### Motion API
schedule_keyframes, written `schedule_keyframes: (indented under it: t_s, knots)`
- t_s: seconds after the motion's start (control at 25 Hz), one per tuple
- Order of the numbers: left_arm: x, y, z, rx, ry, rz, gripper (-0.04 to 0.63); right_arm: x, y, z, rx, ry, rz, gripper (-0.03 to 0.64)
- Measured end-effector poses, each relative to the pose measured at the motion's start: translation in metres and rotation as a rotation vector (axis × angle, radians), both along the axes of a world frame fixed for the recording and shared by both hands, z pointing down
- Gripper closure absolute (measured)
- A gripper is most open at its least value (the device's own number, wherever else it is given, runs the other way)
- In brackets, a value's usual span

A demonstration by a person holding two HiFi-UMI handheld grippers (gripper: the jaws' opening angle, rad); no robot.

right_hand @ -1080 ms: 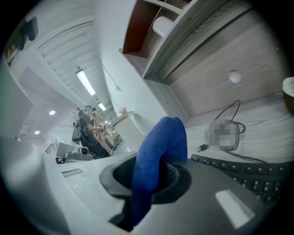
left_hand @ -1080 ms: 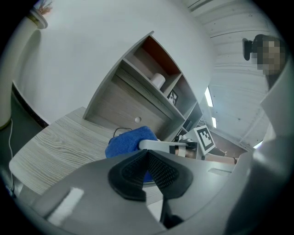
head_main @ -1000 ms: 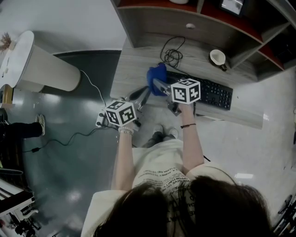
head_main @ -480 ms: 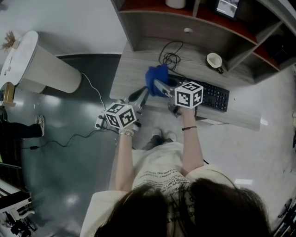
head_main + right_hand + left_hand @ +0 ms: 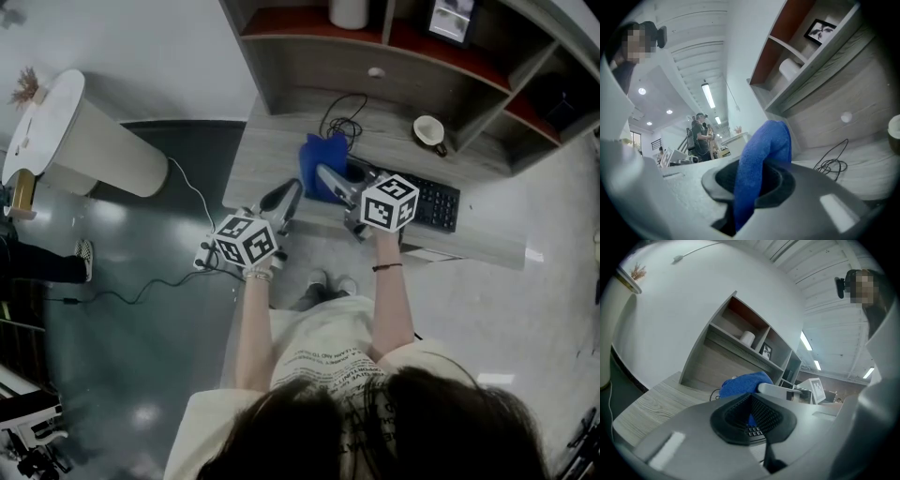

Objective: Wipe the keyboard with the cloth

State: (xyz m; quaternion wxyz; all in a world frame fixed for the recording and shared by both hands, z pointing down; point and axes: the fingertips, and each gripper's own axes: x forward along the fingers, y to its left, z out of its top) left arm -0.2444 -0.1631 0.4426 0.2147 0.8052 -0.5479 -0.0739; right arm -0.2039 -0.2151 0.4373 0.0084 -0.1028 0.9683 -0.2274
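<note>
**A:** So, wiping question. Right gripper [image 5: 330,178] has its jaws clamped on the blue cloth [image 5: 319,155]. The cloth is bunched up in a lump at the left end of the keyboard [image 5: 433,202]. From up top I can't tell if it's actually touching the keys. Left gripper [image 5: 291,190] is pinched together on nothing and hangs just off the front edge of the desk [image 5: 272,150]. How would you run the wipe from here?

**B:** Honestly, I'd get more cloth down first. Right now it sticks up out of the jaws as a fold, so you'd probably be dragging one edge and not a flat face. Tilt the gripper so the loose part lies on the keys, then go in long, light passes left to right along the rows. Press too hard and I'd guess the keyboard slides, so maybe park the empty left gripper against its near edge to steady it. Also stay clear of the coiled cable [image 5: 342,117] behind the cloth, since the cloth could snag it.
</note>
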Motion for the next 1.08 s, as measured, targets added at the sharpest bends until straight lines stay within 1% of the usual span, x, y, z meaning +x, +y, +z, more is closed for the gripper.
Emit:
schedule_keyframes:
  t_s: [0.28, 0.68, 1.08]
  knots:
    - [0.002, -0.002, -0.016, 0.054, -0.022, -0.051, 0.591, 0.015, -0.001, -0.009, 0.035, -0.005, 0.009, 0.558]
    - [0.018, -0.002, -0.015, 0.055, -0.033, -0.055, 0.591, 0.033, -0.001, -0.012, 0.057, -0.007, 0.000, 0.558]
    - [0.023, 0.003, -0.016, 0.064, -0.028, -0.064, 0.591, 0.033, 0.011, -0.017, 0.082, 0.006, -0.038, 0.558]
